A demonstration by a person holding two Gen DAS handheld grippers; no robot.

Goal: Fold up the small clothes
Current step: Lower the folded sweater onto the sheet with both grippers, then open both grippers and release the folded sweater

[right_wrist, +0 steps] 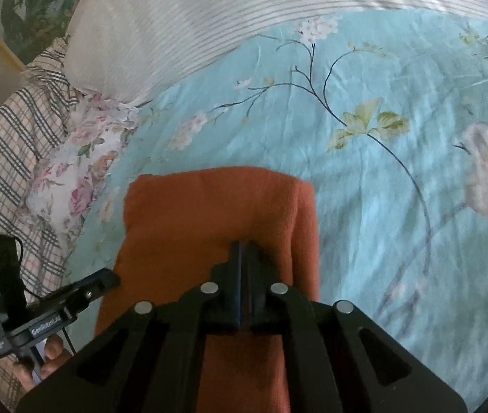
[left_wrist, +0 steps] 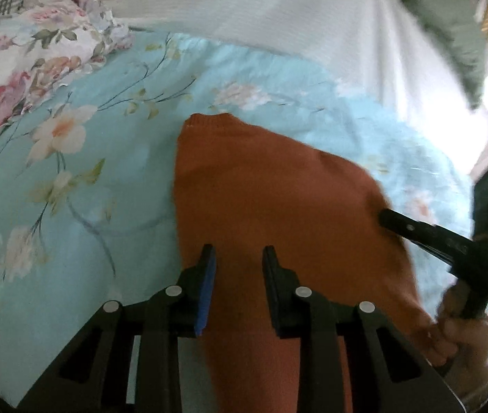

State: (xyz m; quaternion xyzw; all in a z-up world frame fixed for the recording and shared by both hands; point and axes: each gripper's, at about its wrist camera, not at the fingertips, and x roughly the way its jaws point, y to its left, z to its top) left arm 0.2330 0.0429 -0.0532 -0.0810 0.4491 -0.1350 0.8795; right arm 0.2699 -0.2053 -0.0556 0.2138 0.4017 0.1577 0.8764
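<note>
An orange knitted garment lies folded on the light blue floral bedspread; it also shows in the right wrist view. My left gripper is open above the garment's near part, jaws apart with nothing between them. My right gripper is shut, jaws pressed together over the garment's right side; no cloth shows between them. The right gripper also shows in the left wrist view at the garment's right edge. The left gripper shows in the right wrist view at the garment's left edge.
A floral pillow and a plaid cloth lie to the left. A white striped pillow lies behind. The bedspread stretches out to the right.
</note>
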